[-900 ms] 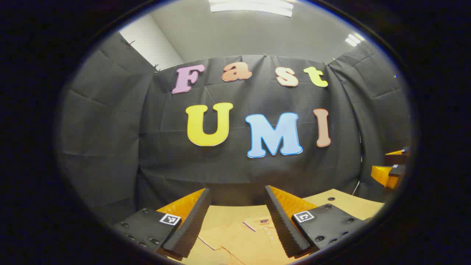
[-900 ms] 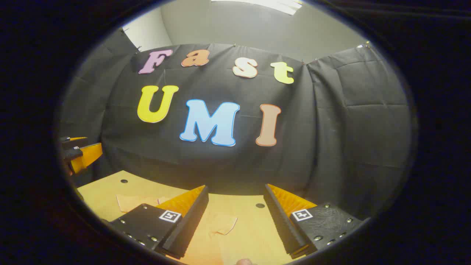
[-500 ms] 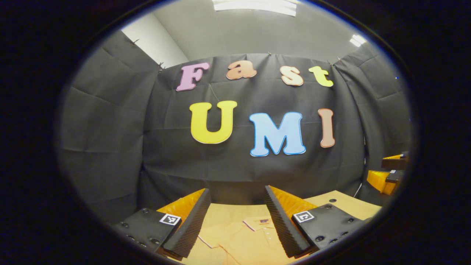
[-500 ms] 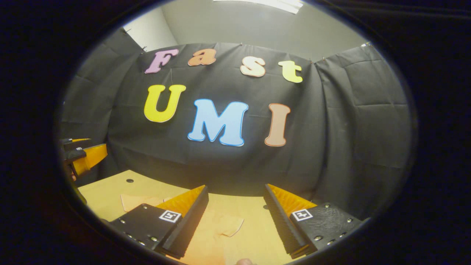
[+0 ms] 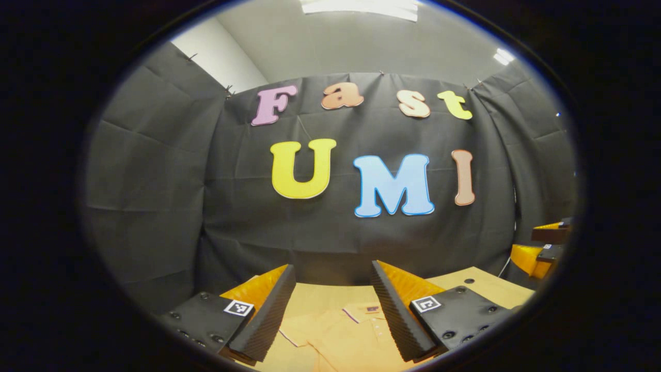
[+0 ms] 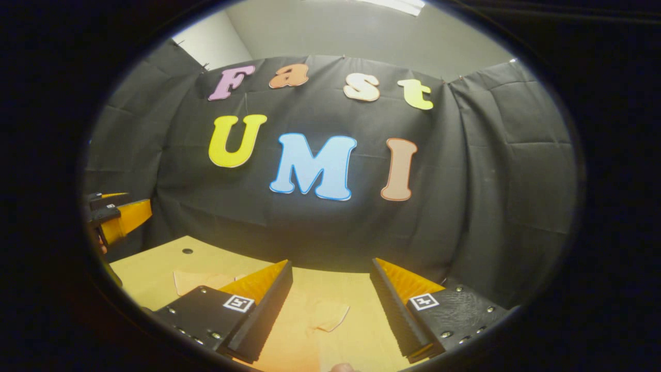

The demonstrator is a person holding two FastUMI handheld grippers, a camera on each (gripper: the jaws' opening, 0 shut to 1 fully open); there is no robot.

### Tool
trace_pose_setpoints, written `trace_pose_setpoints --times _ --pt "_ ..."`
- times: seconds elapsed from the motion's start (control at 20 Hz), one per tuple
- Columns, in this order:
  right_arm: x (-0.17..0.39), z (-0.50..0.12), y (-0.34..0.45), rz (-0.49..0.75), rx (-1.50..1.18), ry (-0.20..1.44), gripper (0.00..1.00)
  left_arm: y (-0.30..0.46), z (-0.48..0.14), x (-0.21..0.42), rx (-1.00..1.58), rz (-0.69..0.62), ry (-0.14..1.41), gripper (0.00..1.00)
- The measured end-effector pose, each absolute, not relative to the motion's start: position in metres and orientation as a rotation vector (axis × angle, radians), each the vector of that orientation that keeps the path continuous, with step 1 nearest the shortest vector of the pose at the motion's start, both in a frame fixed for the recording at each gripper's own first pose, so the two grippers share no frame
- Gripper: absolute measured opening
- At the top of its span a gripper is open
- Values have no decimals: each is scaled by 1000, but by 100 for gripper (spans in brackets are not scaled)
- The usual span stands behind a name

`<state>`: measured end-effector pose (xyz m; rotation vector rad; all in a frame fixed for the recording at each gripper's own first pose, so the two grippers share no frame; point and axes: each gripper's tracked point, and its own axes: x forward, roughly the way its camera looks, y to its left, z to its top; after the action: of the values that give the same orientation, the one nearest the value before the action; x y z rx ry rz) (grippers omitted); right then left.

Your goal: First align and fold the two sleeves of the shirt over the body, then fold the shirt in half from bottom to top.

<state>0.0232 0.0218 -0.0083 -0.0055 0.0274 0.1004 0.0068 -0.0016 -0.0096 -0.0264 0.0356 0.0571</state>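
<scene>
The shirt [image 5: 335, 336] lies flat on the table [image 5: 485, 287], below and between the fingers of the left gripper [image 5: 333, 279], which is held above it with its jaws wide apart and nothing between them. In the left gripper view the collar [image 5: 367, 311] sits close to the right finger, and one sleeve [image 5: 295, 333] spreads toward the left finger. The right gripper [image 6: 330, 274] also has its jaws wide and holds nothing; it hangs above the table, and between its fingers a sleeve end [image 6: 330, 316] of the shirt lies on the wood. In the right gripper view another piece of the shirt [image 6: 199, 280] shows beside the left finger, and a round hole [image 6: 187, 251] is in the table farther back. The other gripper [image 6: 116, 217] shows at the left edge of that view, above the table. Behind the table hangs the black cloth wall [image 5: 320, 237], and above it the ceiling has a light panel [image 5: 359, 6].
</scene>
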Motion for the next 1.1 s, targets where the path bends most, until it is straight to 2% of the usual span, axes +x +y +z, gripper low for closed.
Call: trace_pose_setpoints --times 0.4,0.6,0.8,0.85,1.1 --pt "43 -14 26 118 -10 39 94 -1 -17 19 -30 68 42 98" --pt "75 -33 25 125 -28 75 94 -2 -24 25 -47 77 59 98" --pt "120 -89 34 161 -25 209 94 3 -31 26 -52 106 70 98" --pt "128 -107 34 166 -32 252 94 4 -34 26 -47 115 75 93" --pt "166 -186 37 191 -28 442 94 12 -46 17 -18 168 112 96"
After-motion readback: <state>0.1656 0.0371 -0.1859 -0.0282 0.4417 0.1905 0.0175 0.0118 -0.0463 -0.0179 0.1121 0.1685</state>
